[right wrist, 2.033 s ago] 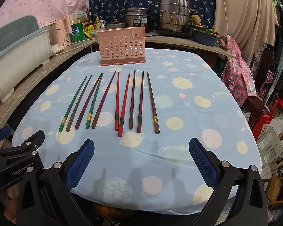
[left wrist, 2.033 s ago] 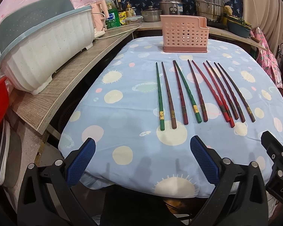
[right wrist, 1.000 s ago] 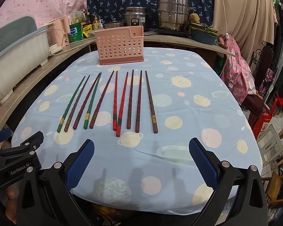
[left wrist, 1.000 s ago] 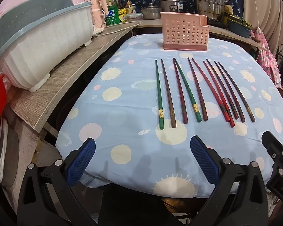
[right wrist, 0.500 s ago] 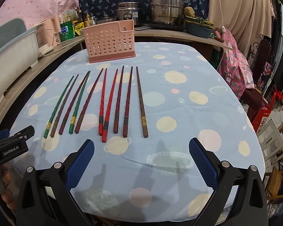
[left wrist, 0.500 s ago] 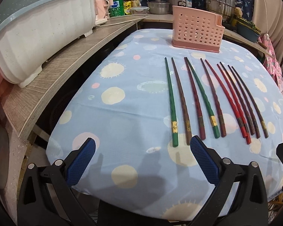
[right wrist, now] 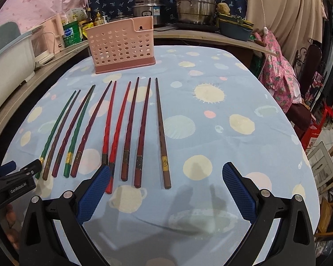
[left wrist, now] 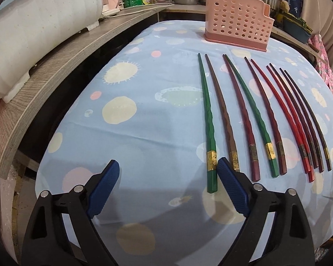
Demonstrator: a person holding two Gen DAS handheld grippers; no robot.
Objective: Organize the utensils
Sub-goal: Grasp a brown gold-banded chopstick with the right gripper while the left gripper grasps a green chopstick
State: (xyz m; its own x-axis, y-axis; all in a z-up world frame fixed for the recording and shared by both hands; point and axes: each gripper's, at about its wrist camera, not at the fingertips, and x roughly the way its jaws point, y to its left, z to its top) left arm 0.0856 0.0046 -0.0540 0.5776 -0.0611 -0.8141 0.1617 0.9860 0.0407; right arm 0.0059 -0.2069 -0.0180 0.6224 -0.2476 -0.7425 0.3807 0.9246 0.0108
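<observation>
A: How are the grippers posed?
B: The left gripper (left wrist: 167,173) sits low over the tablecloth (left wrist: 126,137), fingers wide, holding nothing. The right gripper (right wrist: 166,176) likewise, lower centre.
A: The chopsticks (right wrist: 113,130)?
B: Mid-frame in a row, pink basket (right wrist: 121,46) beyond.

Ten chopsticks (right wrist: 131,130) side by side before upright pink holder (right wrist: 121,44)

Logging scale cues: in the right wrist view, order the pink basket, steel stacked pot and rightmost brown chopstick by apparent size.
1. pink basket, largest.
2. steel stacked pot, though it stands farther back, so unsure.
3. rightmost brown chopstick: longest, but far thinnest.
</observation>
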